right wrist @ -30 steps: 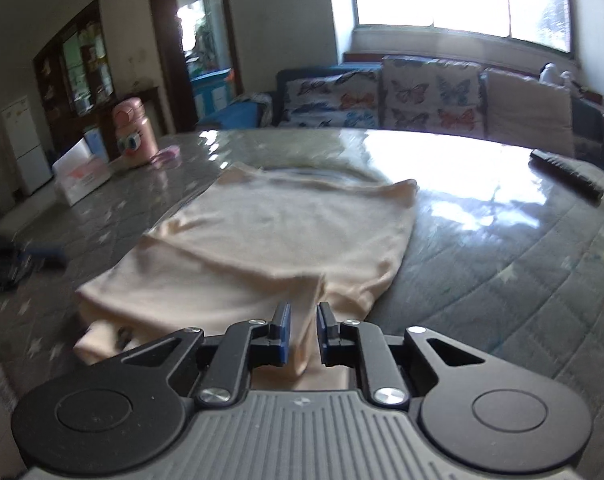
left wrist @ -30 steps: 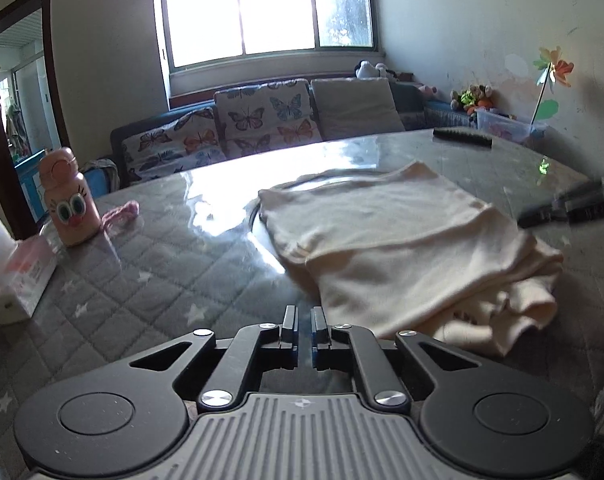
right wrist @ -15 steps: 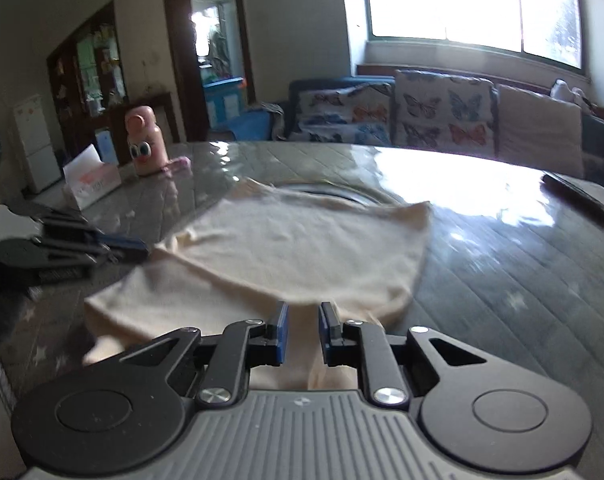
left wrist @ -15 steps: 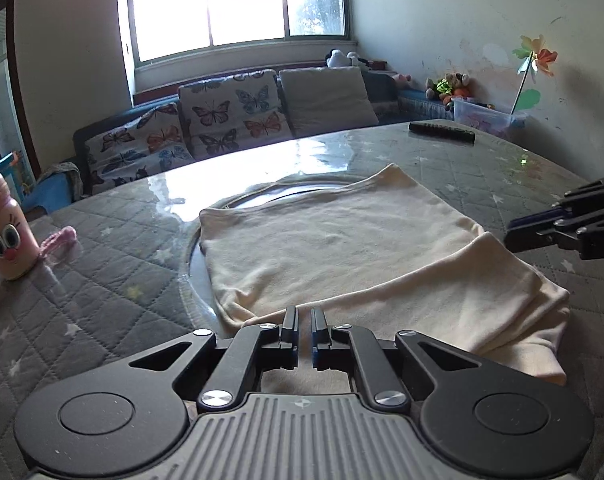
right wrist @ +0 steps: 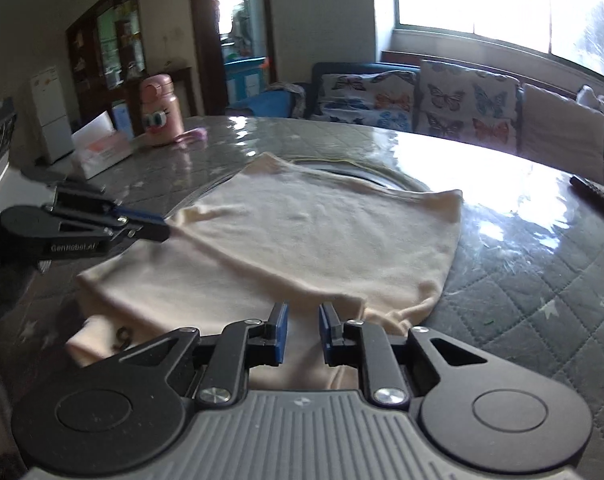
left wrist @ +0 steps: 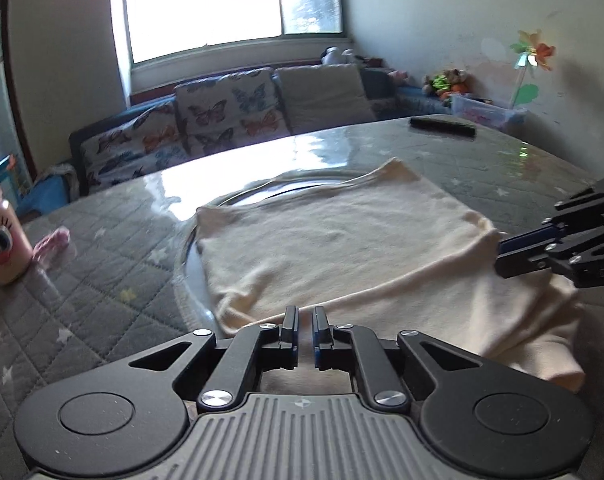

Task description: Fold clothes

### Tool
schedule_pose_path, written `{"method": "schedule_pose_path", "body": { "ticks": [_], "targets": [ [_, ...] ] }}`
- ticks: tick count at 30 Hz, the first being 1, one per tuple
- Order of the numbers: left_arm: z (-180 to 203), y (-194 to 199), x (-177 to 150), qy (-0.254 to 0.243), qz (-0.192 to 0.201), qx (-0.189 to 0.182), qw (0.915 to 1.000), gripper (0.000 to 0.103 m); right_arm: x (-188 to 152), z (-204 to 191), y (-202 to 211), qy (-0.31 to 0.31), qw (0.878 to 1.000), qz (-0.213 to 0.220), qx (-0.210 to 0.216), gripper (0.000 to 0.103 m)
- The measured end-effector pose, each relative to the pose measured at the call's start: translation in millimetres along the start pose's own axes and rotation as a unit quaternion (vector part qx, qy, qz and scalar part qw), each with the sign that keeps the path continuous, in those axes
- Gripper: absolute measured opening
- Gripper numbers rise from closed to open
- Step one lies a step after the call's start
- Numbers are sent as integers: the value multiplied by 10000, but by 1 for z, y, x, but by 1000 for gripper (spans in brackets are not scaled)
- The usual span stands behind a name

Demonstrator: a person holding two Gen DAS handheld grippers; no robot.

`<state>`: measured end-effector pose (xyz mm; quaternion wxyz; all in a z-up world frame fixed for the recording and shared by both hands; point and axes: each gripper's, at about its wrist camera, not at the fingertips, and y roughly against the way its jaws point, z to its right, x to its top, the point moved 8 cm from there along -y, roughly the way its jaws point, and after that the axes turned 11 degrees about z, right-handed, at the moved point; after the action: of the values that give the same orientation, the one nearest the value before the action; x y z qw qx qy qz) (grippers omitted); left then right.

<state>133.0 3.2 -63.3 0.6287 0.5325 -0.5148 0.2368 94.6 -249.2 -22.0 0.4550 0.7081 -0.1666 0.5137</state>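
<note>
A cream garment [left wrist: 334, 248] lies folded on the round table [left wrist: 101, 280], its upper layer flat and a bunched lower part at the near right. My left gripper [left wrist: 305, 318] hovers at the garment's near edge. Its jaws show a narrow slit and are opening, with nothing pinched between them. In the right wrist view the left gripper [right wrist: 167, 230] points at the left edge of the garment [right wrist: 310, 240]. My right gripper [right wrist: 304, 314] stands open over the opposite edge, with cloth below the gap. In the left wrist view the right gripper [left wrist: 500, 254] reaches the cloth's right edge.
A pink cartoon bottle [right wrist: 159, 114] and a tissue box [right wrist: 101, 152] stand at the table's far left. A black remote [left wrist: 442, 126] lies at the far right. A sofa with butterfly cushions [left wrist: 221, 116] runs under the window behind the table.
My left gripper has moved in from the bare table to the garment's near edge. The right gripper has closed in on the opposite edge, its jaws slightly wider.
</note>
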Motion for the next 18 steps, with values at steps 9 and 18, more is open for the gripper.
{"method": "schedule_pose_path", "body": {
  "ticks": [9,18],
  "targets": [
    [27,31,-13,-567,-36,-401,9976,10,-12,-9,23,181,9998,-41,37,19],
    [45,70,-37,-1587,-12,-520,9860,40,-18,-20,38,520,9986,-44,21,30]
  ]
}}
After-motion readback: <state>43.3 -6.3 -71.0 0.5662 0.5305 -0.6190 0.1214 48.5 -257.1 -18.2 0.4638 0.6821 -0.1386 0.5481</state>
